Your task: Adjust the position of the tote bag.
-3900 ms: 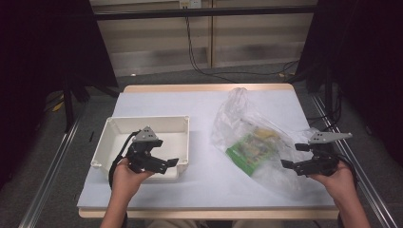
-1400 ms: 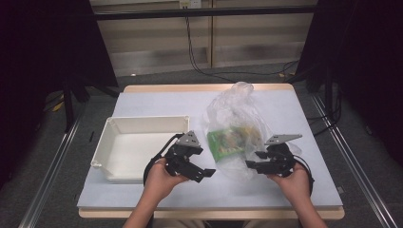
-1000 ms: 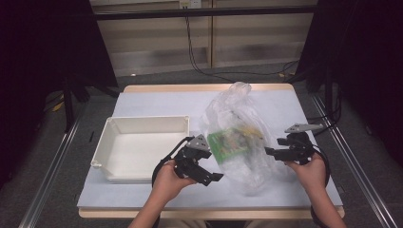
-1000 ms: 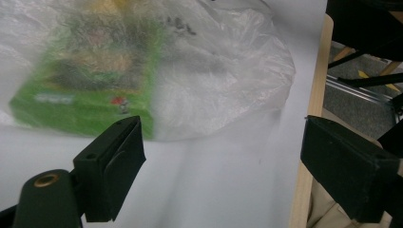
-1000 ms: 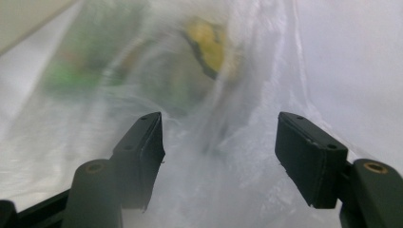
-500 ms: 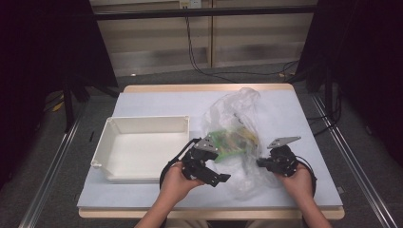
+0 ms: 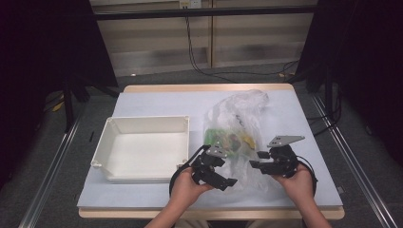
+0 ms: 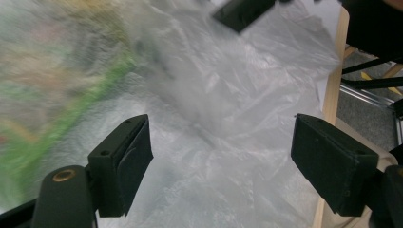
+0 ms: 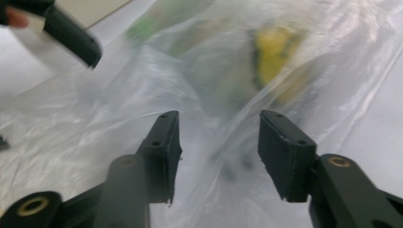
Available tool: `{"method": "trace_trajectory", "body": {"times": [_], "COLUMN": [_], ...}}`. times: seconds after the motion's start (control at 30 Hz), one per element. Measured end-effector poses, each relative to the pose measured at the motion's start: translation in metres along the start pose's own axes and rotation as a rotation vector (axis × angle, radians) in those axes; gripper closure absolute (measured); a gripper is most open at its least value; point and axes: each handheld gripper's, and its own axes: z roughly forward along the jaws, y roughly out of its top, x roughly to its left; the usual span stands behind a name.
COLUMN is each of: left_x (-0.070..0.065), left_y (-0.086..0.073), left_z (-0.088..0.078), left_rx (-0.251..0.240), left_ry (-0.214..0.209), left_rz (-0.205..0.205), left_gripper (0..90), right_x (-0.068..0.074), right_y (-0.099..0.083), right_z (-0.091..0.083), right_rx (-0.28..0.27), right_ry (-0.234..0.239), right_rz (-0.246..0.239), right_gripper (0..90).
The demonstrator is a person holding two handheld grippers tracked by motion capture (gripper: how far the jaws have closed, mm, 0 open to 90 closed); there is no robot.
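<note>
A crumpled clear plastic bag lies on the table right of centre, with a green and yellow packet inside it. My left gripper is at the bag's near left corner and points right. In the left gripper view its jaws stand wide apart over the film and have just been closing a little. My right gripper faces it from the bag's near right side. Its jaws have just been opening, and loose film lies between them without being pinched.
An empty white tray stands to the left of the bag. The table's front edge runs just below both hands. The other gripper's black jaw shows at the top of the left gripper view.
Both hands have drawn toward each other and toward the near edge. The bag, held up a second ago, has slumped flatter. The right jaws have let the film go.
</note>
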Motion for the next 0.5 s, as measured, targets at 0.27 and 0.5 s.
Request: {"method": "trace_trajectory", "body": {"times": [0.27, 0.5], "left_x": [0.002, -0.002], "left_y": [0.0, 0.002], "left_z": [0.004, 0.003], "left_rx": [-0.025, -0.041], "left_ry": [0.009, 0.017], "left_rz": [-0.008, -0.007], "left_gripper": [23.9, 19.7], "right_x": [-0.016, -0.014], "right_y": [-0.007, -0.02], "right_z": [0.007, 0.031], "right_rx": [0.04, 0.092], "right_ry": [-0.045, 0.086], "right_rz": [0.035, 0.088], "right_gripper": [59.3, 87.7]}}
